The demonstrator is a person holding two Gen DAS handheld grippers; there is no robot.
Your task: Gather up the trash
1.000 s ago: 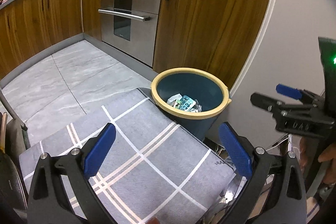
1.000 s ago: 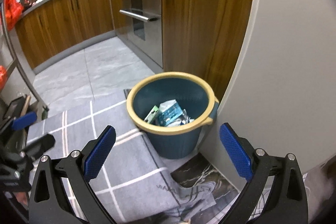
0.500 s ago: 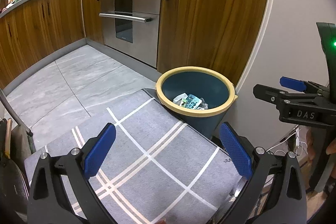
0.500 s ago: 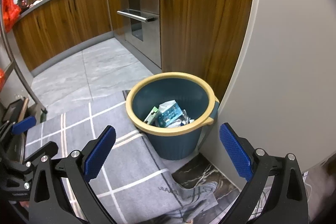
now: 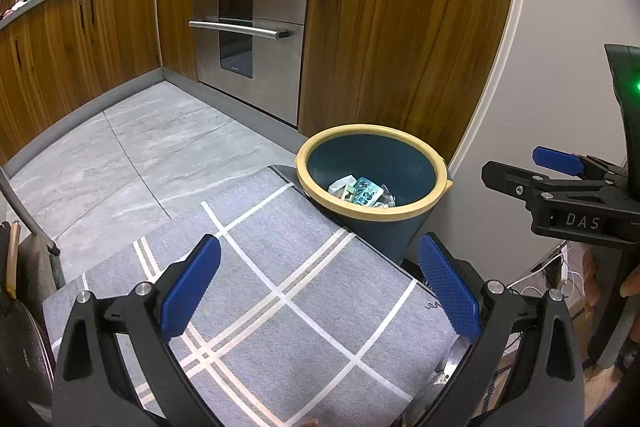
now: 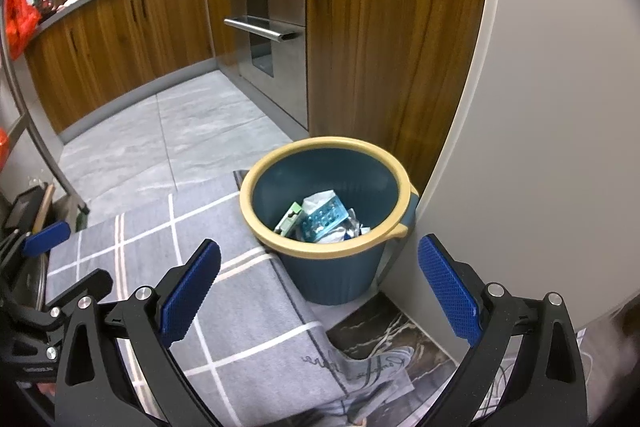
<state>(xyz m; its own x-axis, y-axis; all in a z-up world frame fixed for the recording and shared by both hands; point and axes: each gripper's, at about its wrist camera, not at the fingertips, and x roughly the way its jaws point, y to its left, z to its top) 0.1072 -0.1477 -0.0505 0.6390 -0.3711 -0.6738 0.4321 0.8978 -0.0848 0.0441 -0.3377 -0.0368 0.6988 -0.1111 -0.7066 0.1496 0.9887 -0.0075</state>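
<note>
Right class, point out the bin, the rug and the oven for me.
bin (image 6: 280, 155): right wrist view, on its yellow rim at the back.
rug (image 5: 304, 275): left wrist view, on a grey square between the white stripes.
oven (image 5: 236, 47): left wrist view, on its dark glass.

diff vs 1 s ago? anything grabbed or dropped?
Nothing grabbed or dropped. Both tools drew back and up from the dark blue trash bucket with a yellow rim: it sits smaller and farther off in the left view, with more cabinet front visible. Left tool and right tool stayed open and empty. Wrappers in the bucket and the grey plaid mat are unchanged.
</note>
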